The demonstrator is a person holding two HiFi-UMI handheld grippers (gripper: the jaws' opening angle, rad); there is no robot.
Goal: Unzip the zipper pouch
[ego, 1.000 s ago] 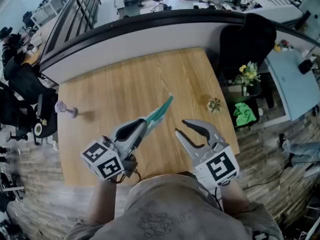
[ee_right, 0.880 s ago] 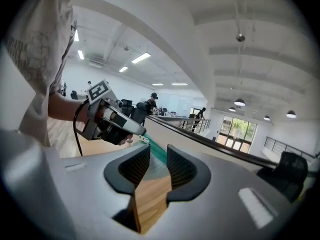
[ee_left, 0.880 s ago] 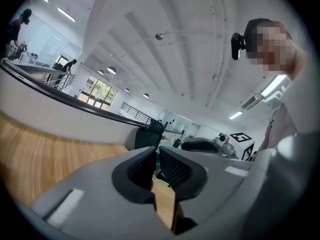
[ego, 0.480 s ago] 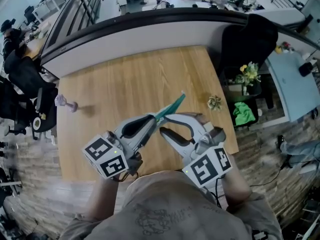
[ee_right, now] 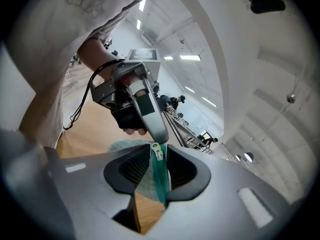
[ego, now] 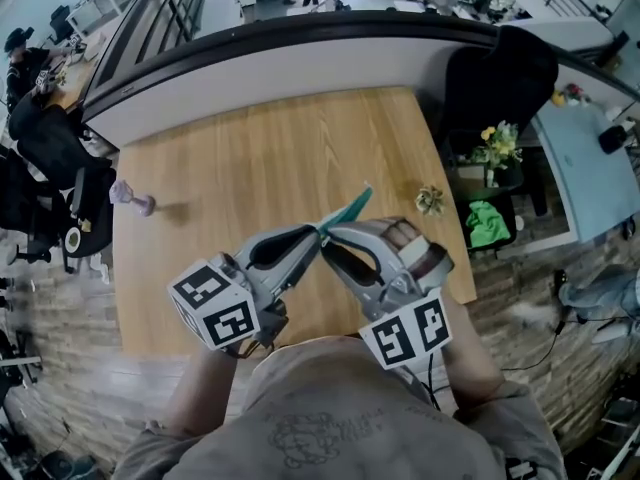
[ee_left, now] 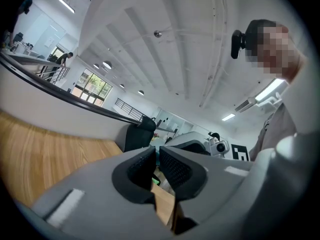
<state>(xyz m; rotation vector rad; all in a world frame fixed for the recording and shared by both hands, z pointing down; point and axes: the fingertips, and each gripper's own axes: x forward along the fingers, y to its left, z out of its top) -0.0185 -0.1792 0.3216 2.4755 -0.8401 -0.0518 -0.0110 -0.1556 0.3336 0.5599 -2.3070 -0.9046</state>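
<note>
Pouch: light, limp fabric hanging in the air over the near middle of the table. It is likely sagging unless pulled taut, and the small zipper pull is the best hold. The left gripper is pointing almost level, its jaws pinching the pouch's near end. The right gripper is reaching in from the right, tilting slightly down, its jaws apart and straddling the pull, not yet pressing.

Pouch over table, between left tongs and right tongs; small object left, plant sprig right.
</note>
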